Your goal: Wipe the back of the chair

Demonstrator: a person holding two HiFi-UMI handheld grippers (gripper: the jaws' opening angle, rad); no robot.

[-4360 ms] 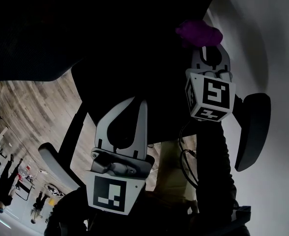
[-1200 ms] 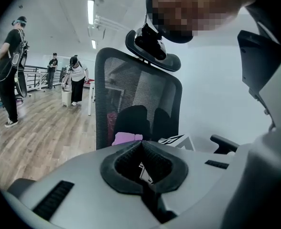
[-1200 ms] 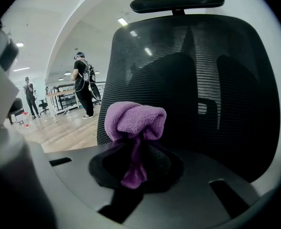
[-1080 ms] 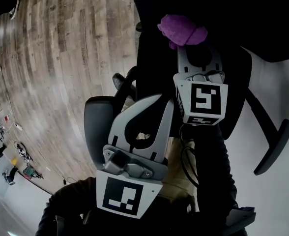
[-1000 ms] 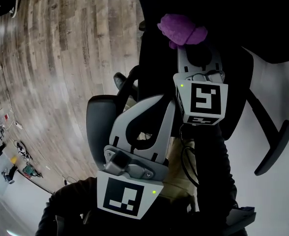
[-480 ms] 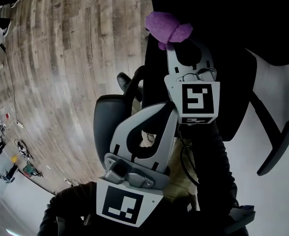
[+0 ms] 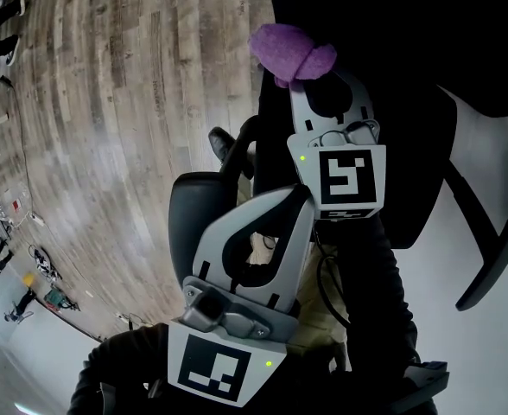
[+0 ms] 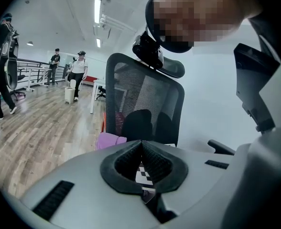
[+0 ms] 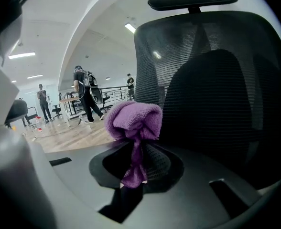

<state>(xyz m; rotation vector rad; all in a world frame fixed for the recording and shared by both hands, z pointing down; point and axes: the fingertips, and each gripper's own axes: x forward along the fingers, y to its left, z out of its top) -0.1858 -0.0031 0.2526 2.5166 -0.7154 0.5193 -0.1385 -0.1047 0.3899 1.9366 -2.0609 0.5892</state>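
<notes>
Backrest (image 9: 217, 104) beyond cloth (image 9: 134, 120) in right claw (image 9: 132, 146)

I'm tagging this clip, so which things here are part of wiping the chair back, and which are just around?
In the job:
purple cloth
right gripper, shut on the cloth
chair back

Just around:
left gripper, shut with nothing in it
people in the background
wooden floor
armrest
</notes>
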